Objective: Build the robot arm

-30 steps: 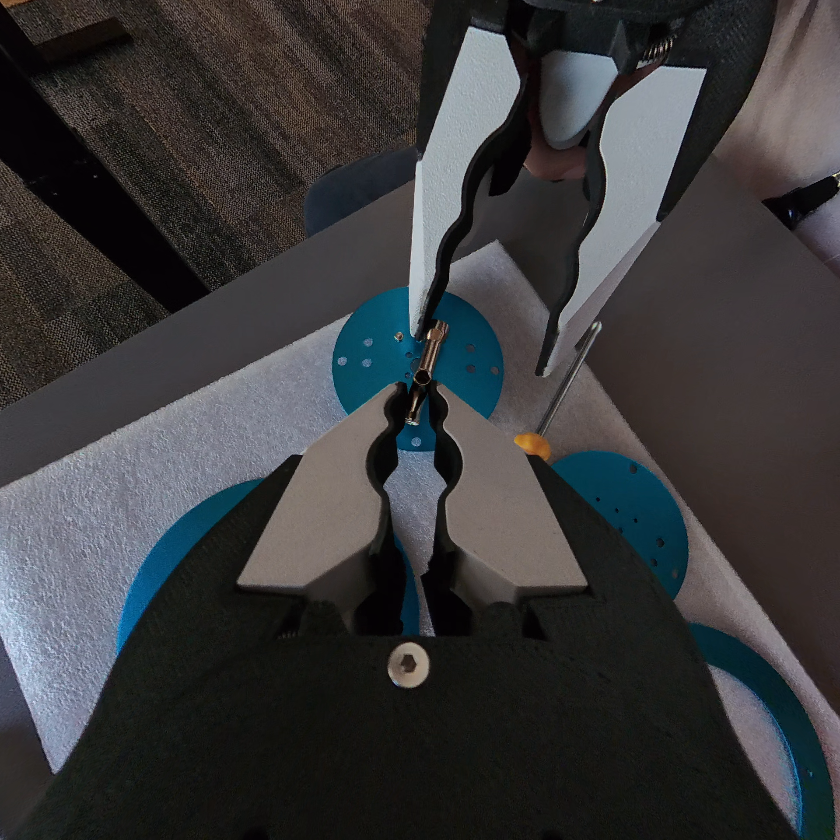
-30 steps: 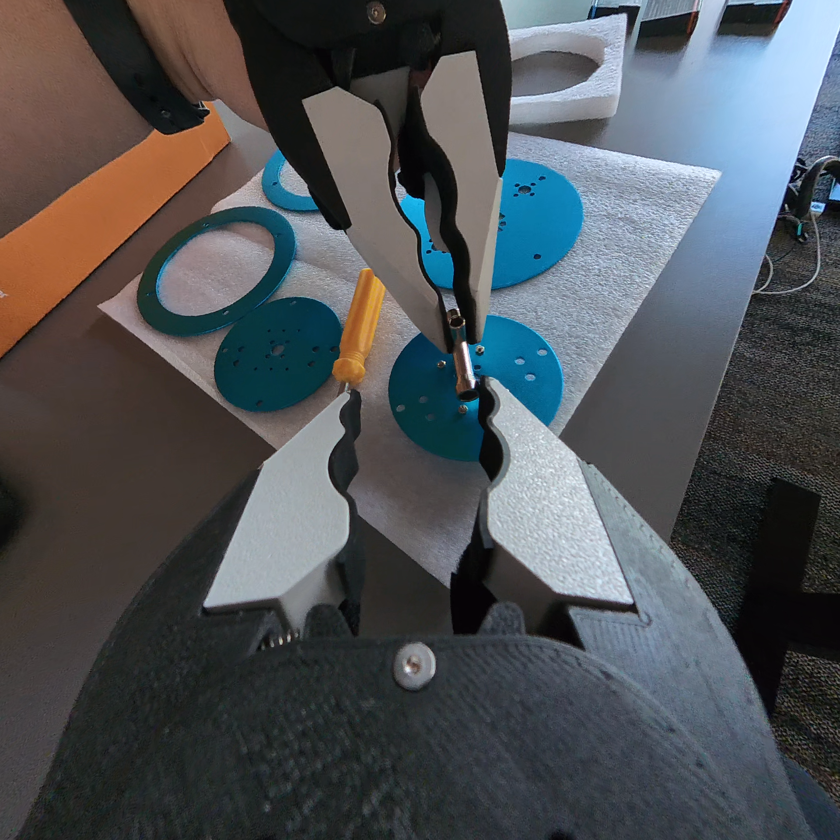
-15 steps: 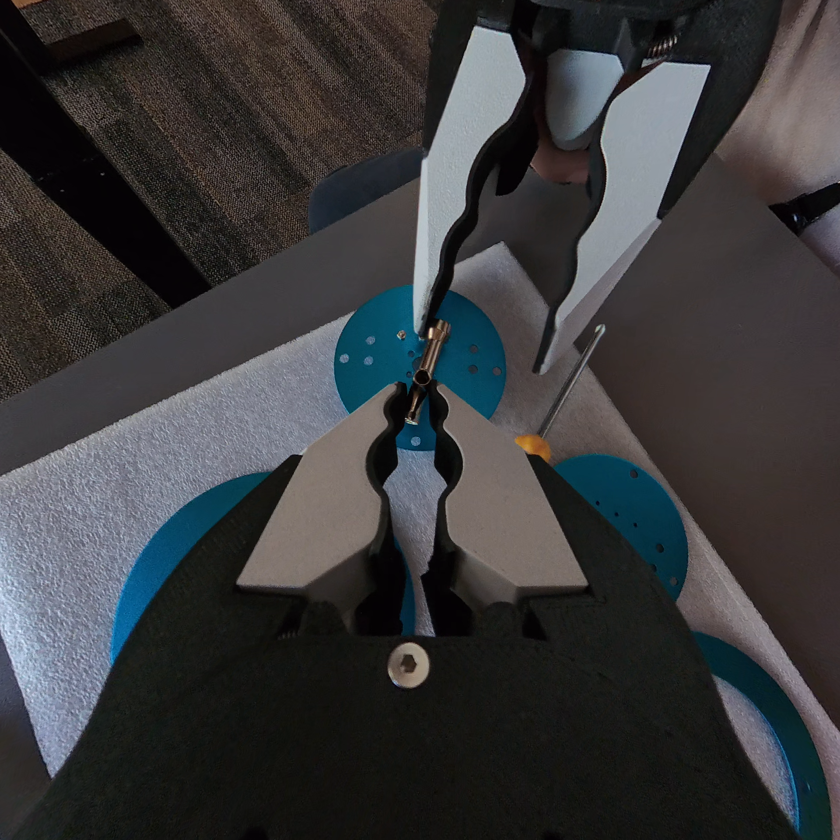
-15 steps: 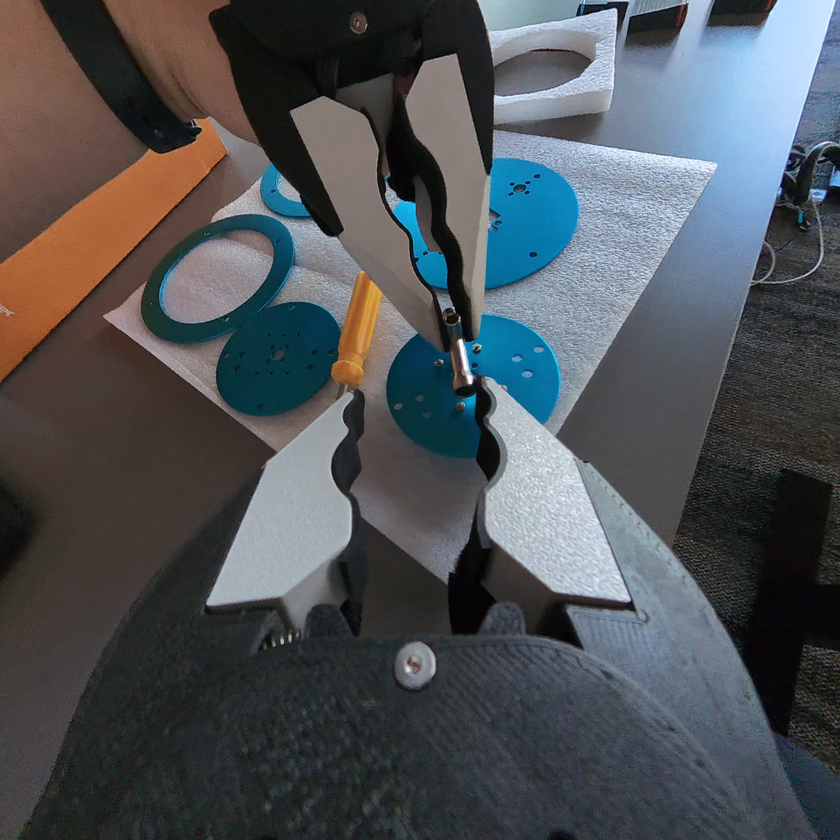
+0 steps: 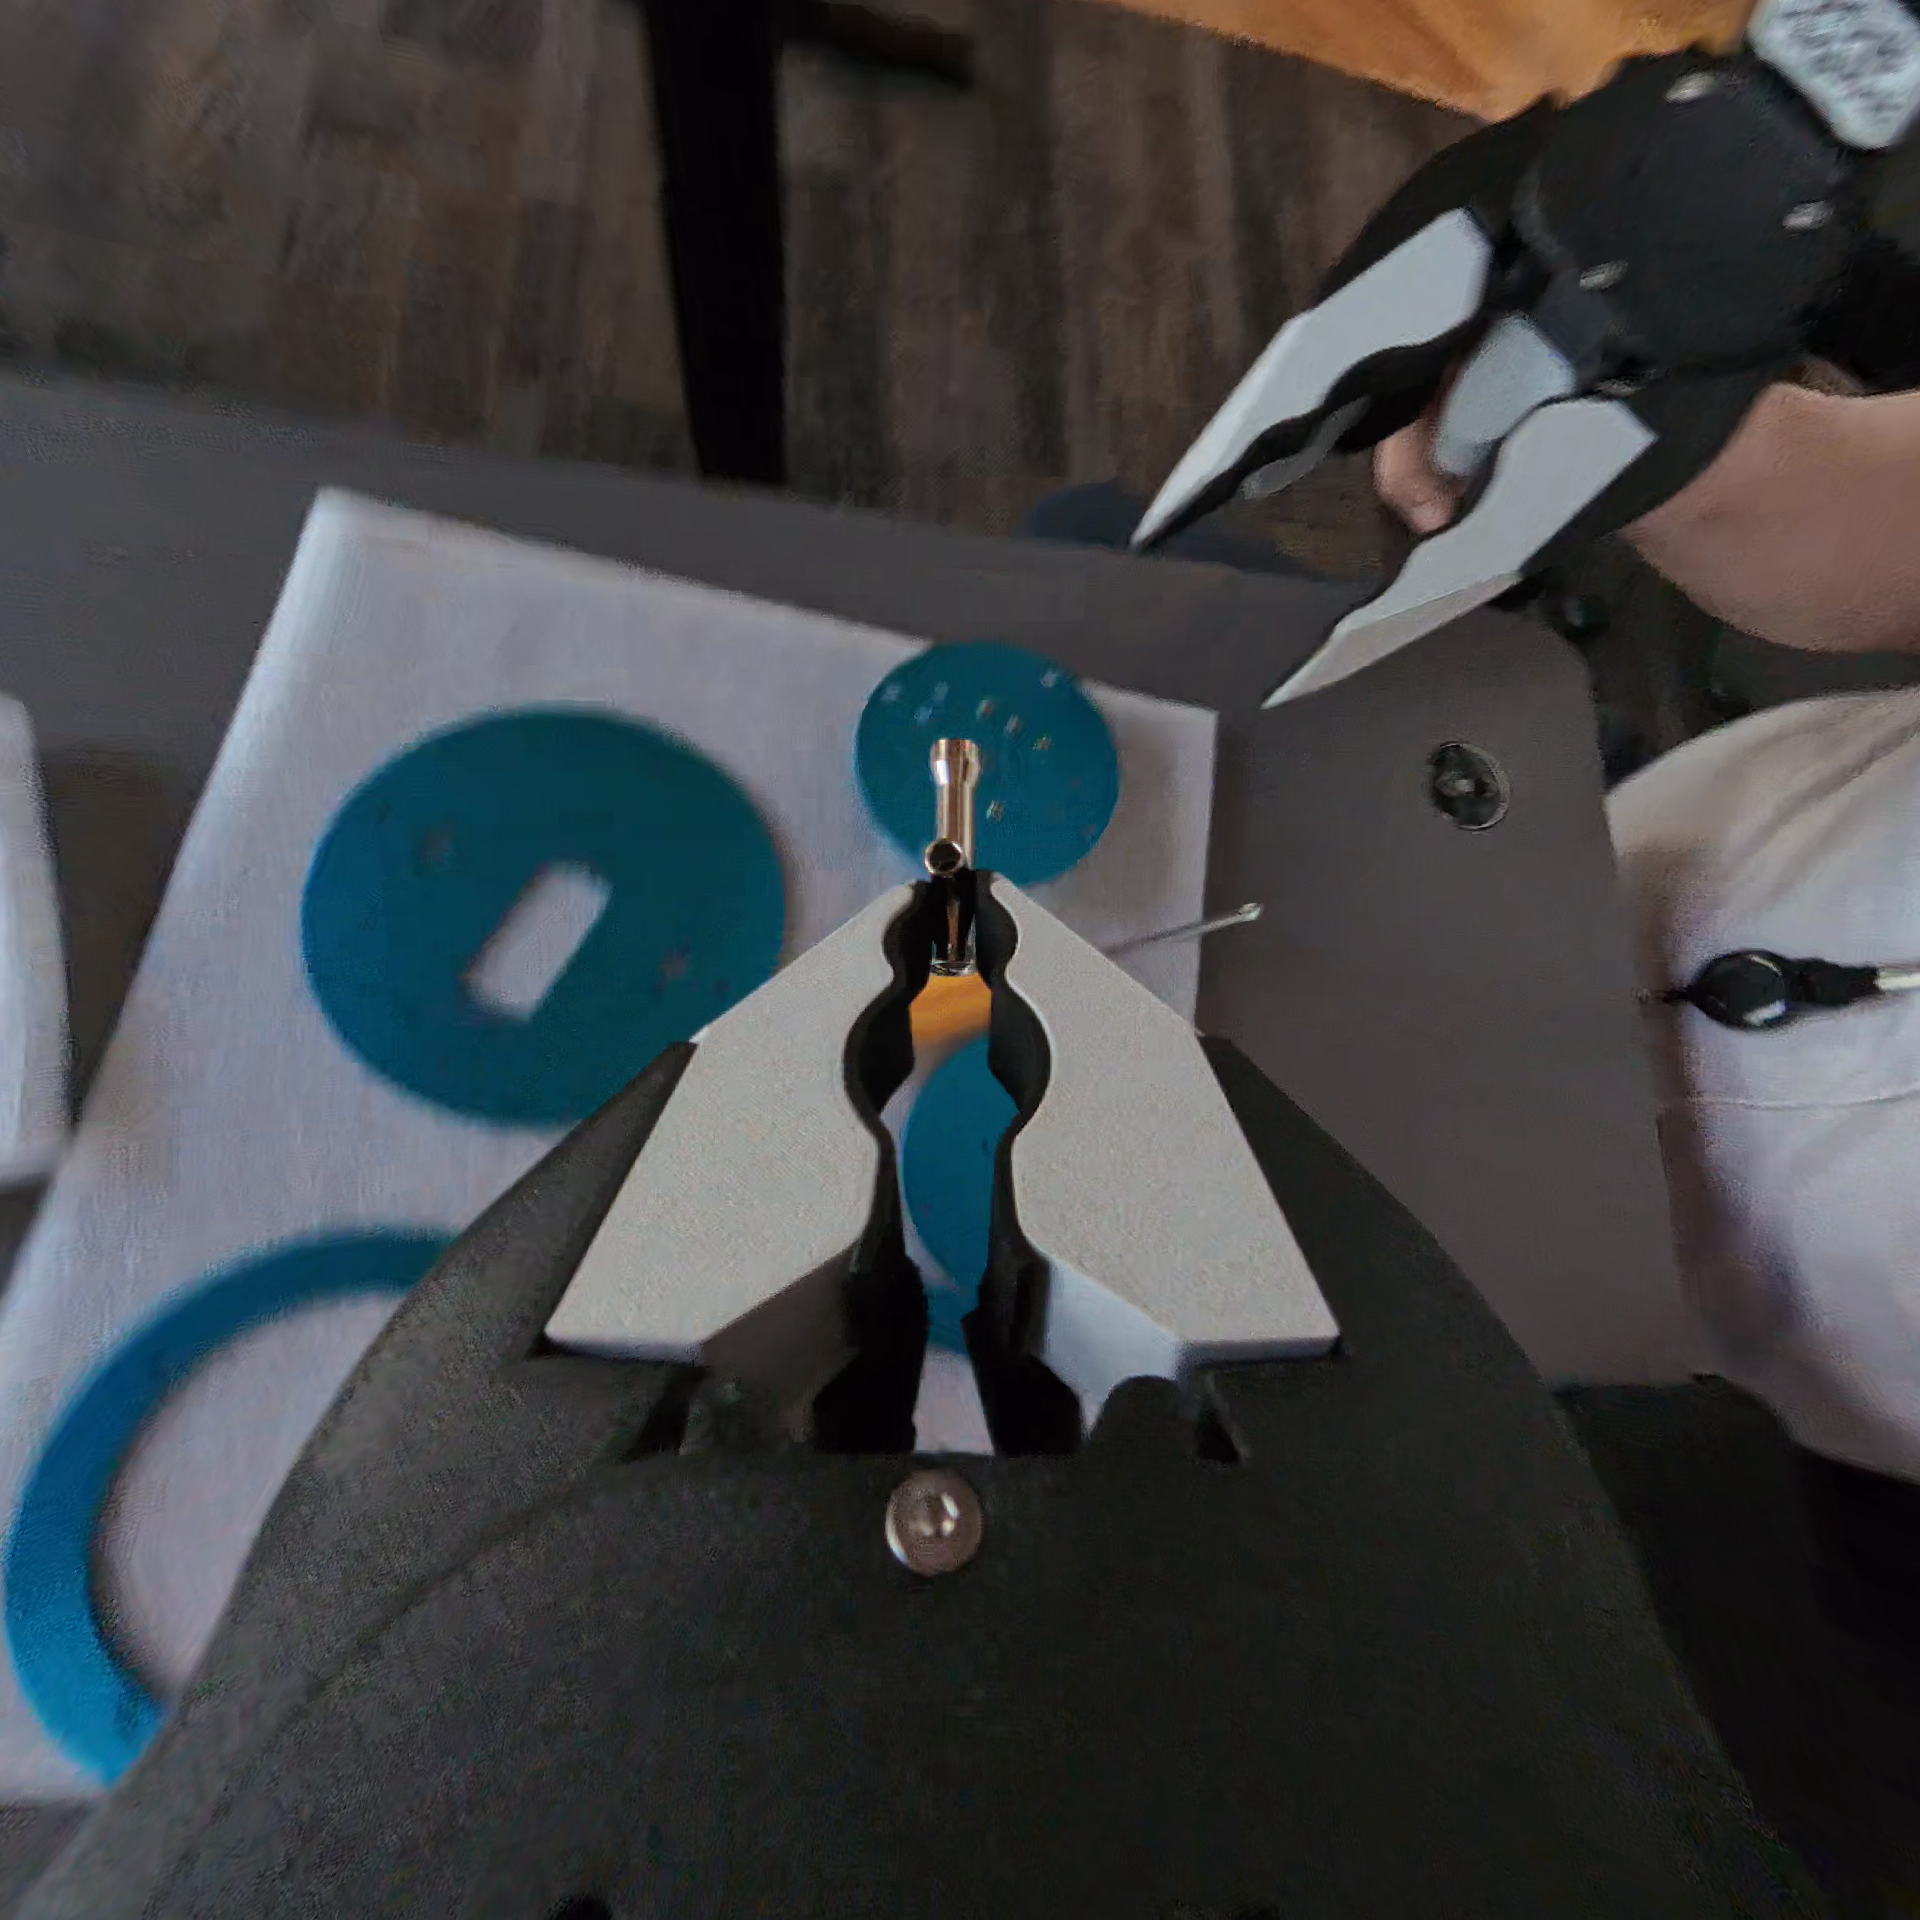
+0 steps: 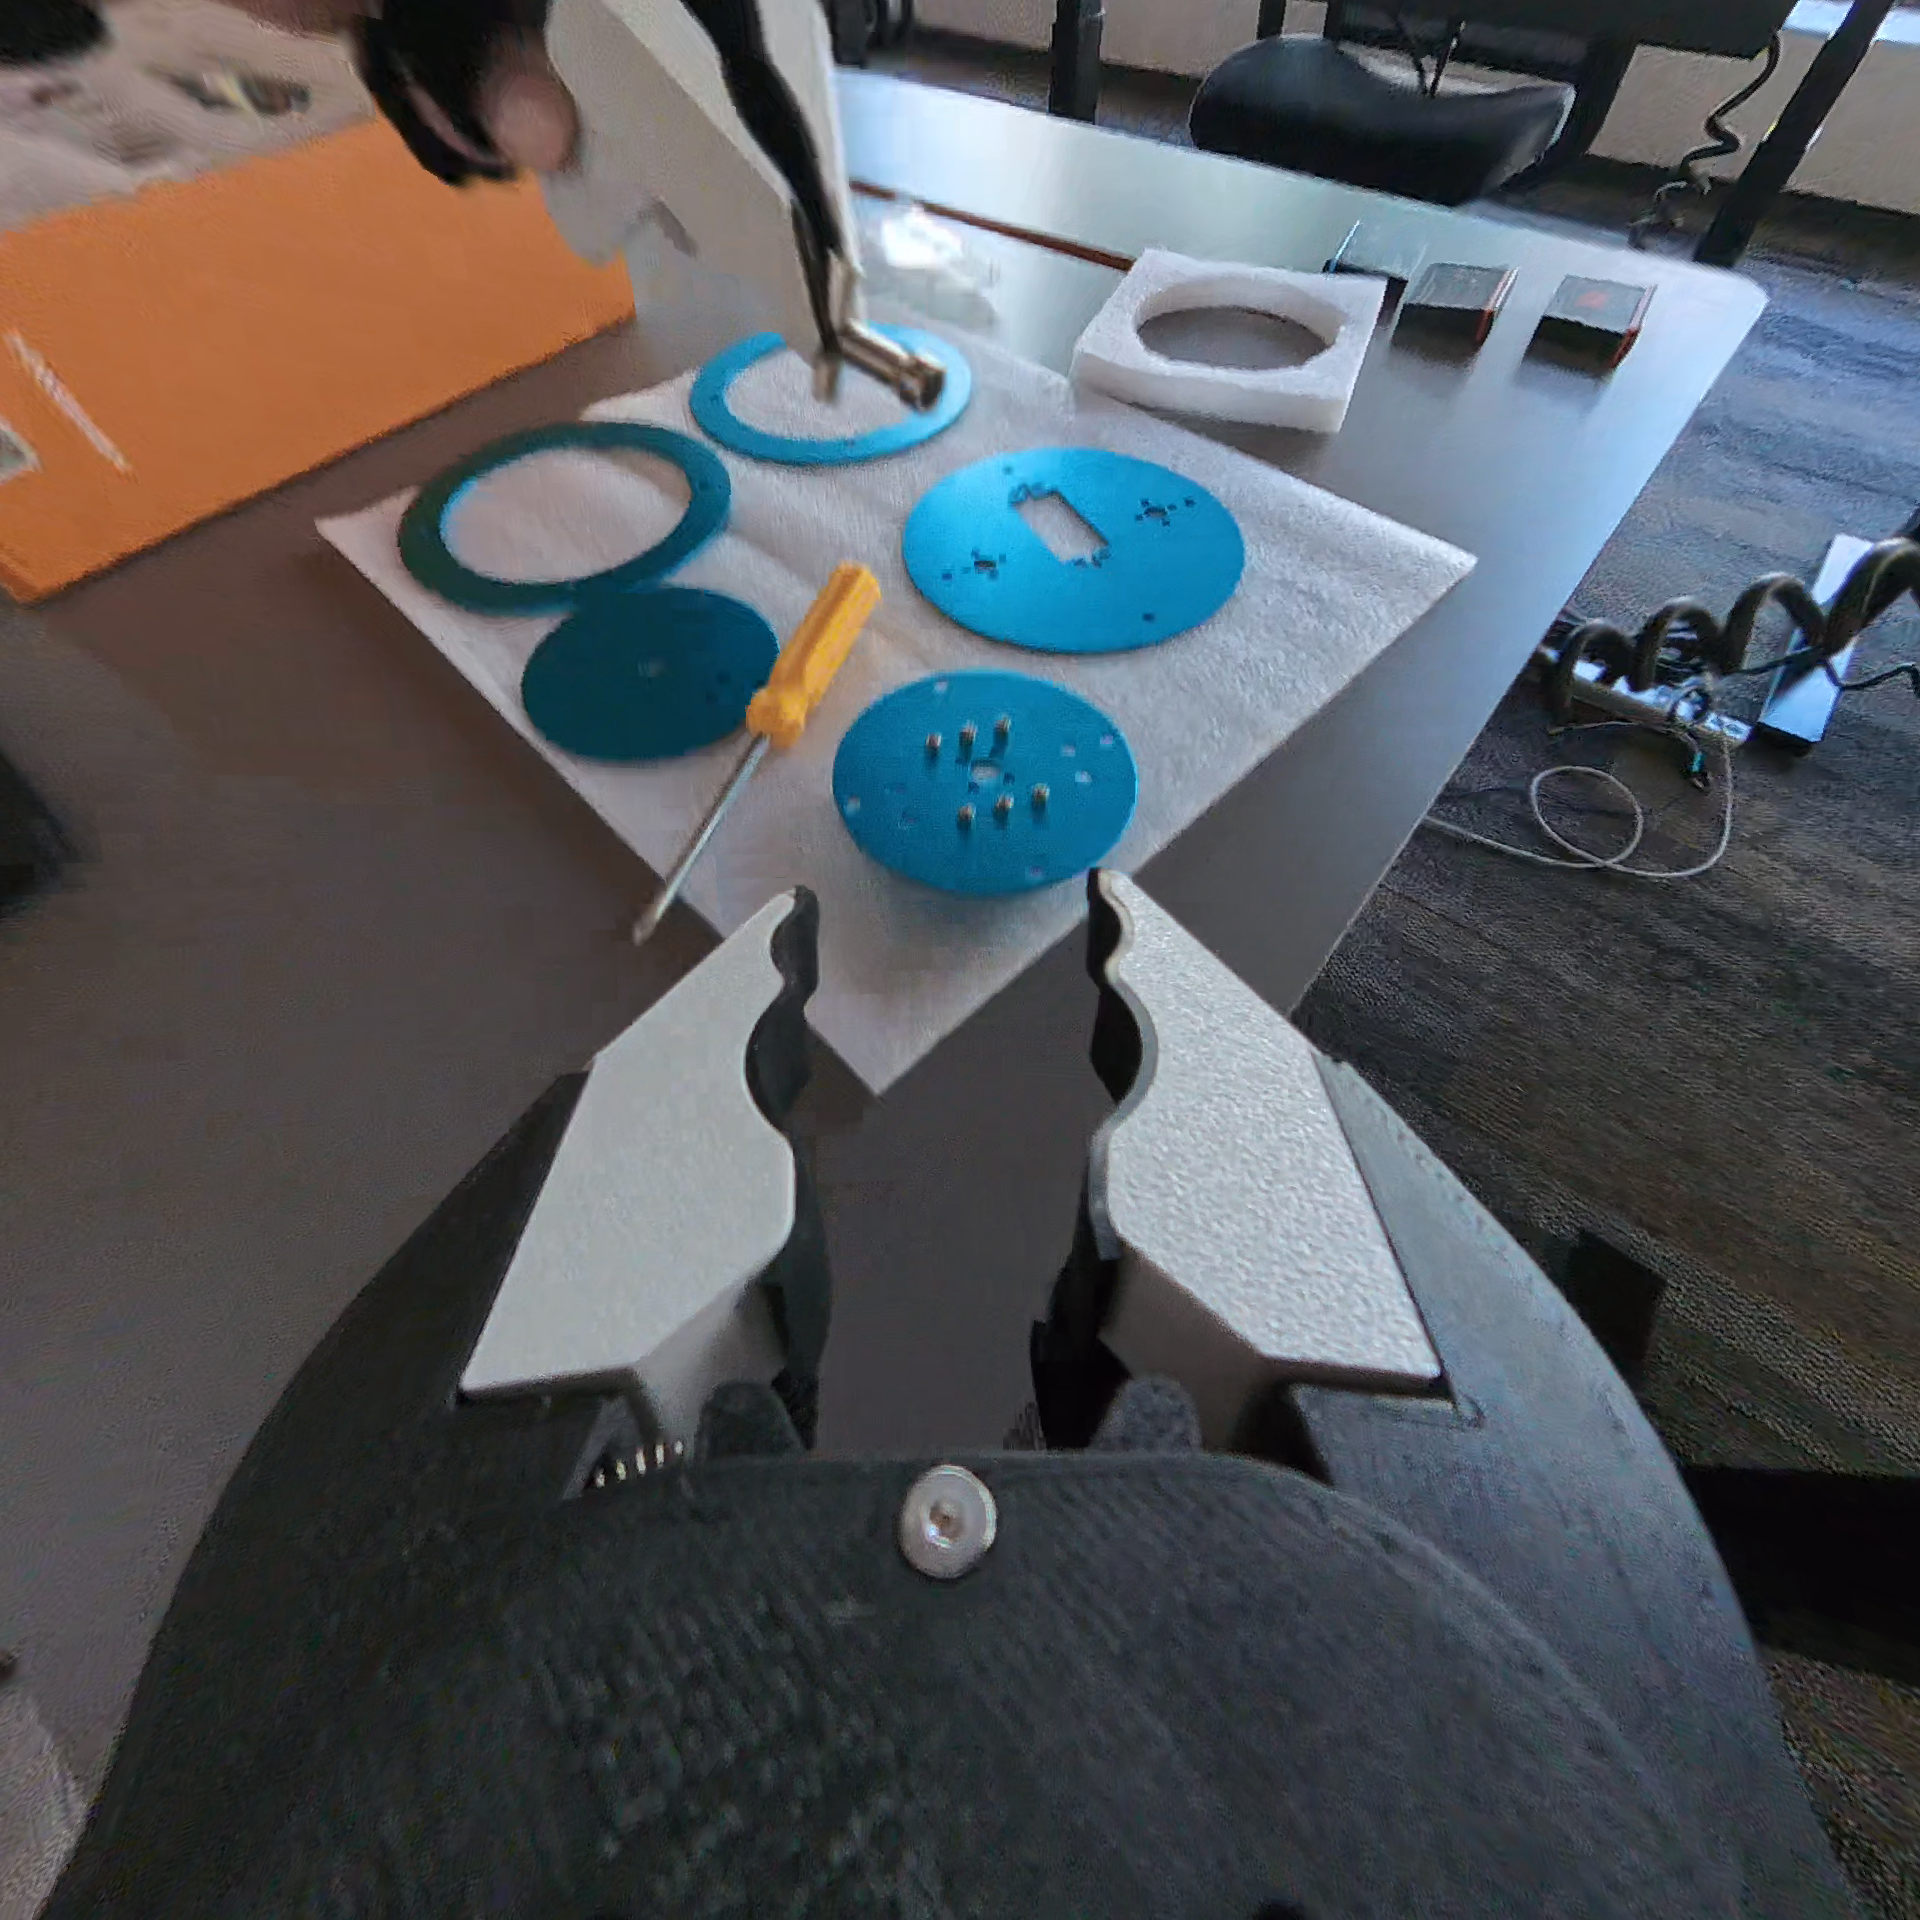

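Note:
My left gripper [image 5: 951, 896] is shut on a small silver metal sleeve [image 5: 952, 805] and holds it in the air above a small blue disc [image 5: 1049, 790]. In the right wrist view the left gripper [image 6: 828, 358] carries the sleeve [image 6: 894, 364] over a far blue ring [image 6: 831, 449]. My right gripper [image 6: 951, 902] is open and empty, just short of the near corner of the white foam sheet [image 6: 1299, 582]. The small blue disc [image 6: 982, 821] with several studs lies in front of it. In the left wrist view the right gripper [image 5: 1210, 613] hangs open at the upper right.
A yellow-handled screwdriver [image 6: 816, 655] lies beside the studded disc. A large slotted blue disc [image 6: 1122, 592], a plain disc [image 6: 649, 670] and a bigger ring [image 6: 426, 535] lie on the foam. A foam frame [image 6: 1236, 416], small dark boxes [image 6: 1455, 296] and an orange box [image 6: 260, 312] are beyond. The table edge is at right.
The two grippers have drawn apart from the small blue disc. The left has lifted the sleeve up and away; the right has pulled back, still open.

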`<move>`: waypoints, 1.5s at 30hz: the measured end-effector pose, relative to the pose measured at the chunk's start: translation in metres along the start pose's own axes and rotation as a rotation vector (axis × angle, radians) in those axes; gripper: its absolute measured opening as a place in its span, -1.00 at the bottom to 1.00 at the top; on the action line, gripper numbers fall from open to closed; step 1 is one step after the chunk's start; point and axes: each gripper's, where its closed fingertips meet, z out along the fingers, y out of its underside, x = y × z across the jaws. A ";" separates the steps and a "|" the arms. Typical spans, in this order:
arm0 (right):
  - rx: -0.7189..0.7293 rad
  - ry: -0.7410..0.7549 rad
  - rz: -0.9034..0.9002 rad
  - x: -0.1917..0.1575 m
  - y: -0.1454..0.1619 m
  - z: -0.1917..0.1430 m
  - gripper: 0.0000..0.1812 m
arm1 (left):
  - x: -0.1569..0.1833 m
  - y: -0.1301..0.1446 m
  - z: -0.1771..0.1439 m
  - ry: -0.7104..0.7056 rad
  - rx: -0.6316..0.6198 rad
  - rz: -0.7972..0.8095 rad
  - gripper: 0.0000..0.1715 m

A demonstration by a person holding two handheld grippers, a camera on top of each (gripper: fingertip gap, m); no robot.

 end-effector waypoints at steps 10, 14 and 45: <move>0.030 -0.108 0.012 -0.039 0.035 -0.029 -0.45 | -0.059 0.082 -0.007 -0.162 -0.015 -0.700 -0.93; 0.038 -0.062 0.039 -0.049 0.053 -0.056 -0.45 | -0.070 0.088 0.001 -0.161 -0.066 -0.765 -0.75; -0.375 -0.708 0.570 0.010 -0.020 0.050 -1.00 | 0.245 0.090 -0.038 -0.021 0.347 -0.392 -0.69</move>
